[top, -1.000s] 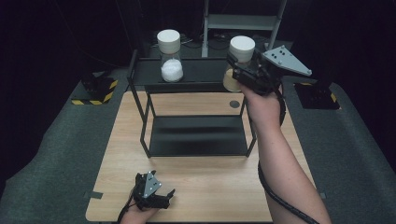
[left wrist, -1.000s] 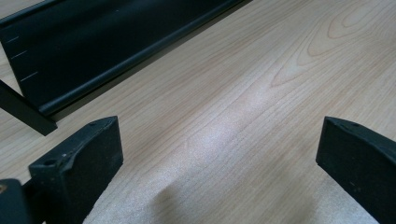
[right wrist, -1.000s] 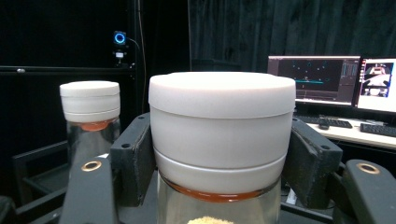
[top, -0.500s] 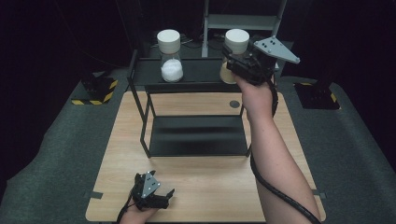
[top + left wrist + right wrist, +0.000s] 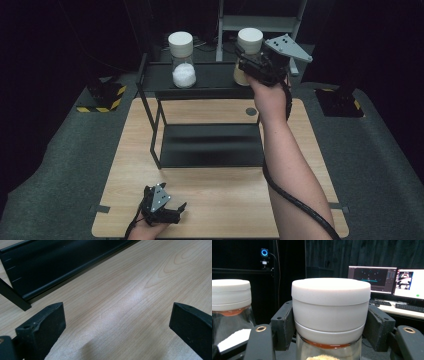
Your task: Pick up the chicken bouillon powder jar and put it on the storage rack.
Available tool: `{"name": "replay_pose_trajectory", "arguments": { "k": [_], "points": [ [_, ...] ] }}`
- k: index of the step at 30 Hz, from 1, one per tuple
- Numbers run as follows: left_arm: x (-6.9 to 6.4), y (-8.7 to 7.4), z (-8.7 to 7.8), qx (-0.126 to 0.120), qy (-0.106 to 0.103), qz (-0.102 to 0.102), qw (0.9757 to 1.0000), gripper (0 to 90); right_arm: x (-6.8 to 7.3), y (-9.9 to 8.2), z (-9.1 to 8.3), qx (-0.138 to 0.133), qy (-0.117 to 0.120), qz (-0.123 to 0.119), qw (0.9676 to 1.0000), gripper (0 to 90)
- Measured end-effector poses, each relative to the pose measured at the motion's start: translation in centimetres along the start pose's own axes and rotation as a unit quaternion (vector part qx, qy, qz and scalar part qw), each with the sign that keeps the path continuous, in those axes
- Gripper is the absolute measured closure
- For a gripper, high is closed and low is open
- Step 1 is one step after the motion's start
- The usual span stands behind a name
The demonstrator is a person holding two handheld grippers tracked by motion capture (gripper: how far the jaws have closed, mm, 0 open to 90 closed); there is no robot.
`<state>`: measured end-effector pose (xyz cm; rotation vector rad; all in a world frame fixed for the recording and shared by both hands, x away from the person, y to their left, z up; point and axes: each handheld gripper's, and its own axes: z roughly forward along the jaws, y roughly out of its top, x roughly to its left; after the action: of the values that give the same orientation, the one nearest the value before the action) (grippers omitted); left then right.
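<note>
Setting the jar [image 5: 248, 52] down squarely looks like the step in hand: keep it upright, lower it until its base sits flat on the shelf's [image 5: 210, 80] top, then release. It is clear glass with a white screw lid and tan contents, at upper right of the high view, clamped at the lid by the right hand-held gripper [image 5: 329, 322]. Its twin jar [image 5: 181, 60] stands further left. The left hand-held gripper [image 5: 161, 206] rests wide open on the counter [image 5: 210, 200].

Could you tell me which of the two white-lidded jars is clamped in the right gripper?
The jar with tan contents, at the shelf's right end; the right gripper grips its lid. The other jar, holding white powder, stands free.
</note>
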<state>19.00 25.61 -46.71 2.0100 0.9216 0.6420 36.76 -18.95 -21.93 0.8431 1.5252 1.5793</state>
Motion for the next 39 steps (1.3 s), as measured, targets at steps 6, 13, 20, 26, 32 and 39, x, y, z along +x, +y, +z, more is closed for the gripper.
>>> {"name": "replay_pose_trajectory", "arguments": {
  "k": [6, 13, 20, 26, 32, 39],
  "points": [
    [0.0, 0.0, 0.0, 0.000, -0.001, 0.000, 1.0000, 1.0, 0.1, -0.2, 0.4, 0.002, -0.003, 0.002, 1.0000, 33.5],
    [0.0, 0.0, 0.0, 0.000, 0.000, 0.000, 1.0000, 1.0, 0.1, -0.6, 0.6, 0.006, -0.004, 0.004, 1.0000, 33.4],
    [0.1, 0.0, 0.0, -0.001, -0.001, -0.001, 1.0000, 0.9, -0.1, -1.2, 0.6, 0.001, -0.001, 0.005, 1.0000, 33.4],
    [0.1, 0.0, 0.0, 0.000, -0.002, -0.001, 1.0000, 1.0, -0.1, -1.3, 0.9, 0.000, -0.003, 0.009, 1.0000, 33.3],
    [0.1, 0.0, 0.0, -0.001, -0.002, 0.000, 1.0000, 0.9, -0.2, -1.4, 1.0, 0.001, -0.004, 0.008, 1.0000, 33.3],
    [0.1, 0.0, 0.0, -0.001, -0.002, 0.001, 1.0000, 0.9, -0.1, -1.1, 0.9, 0.007, -0.006, 0.012, 0.9999, 32.9]
  ]
}}
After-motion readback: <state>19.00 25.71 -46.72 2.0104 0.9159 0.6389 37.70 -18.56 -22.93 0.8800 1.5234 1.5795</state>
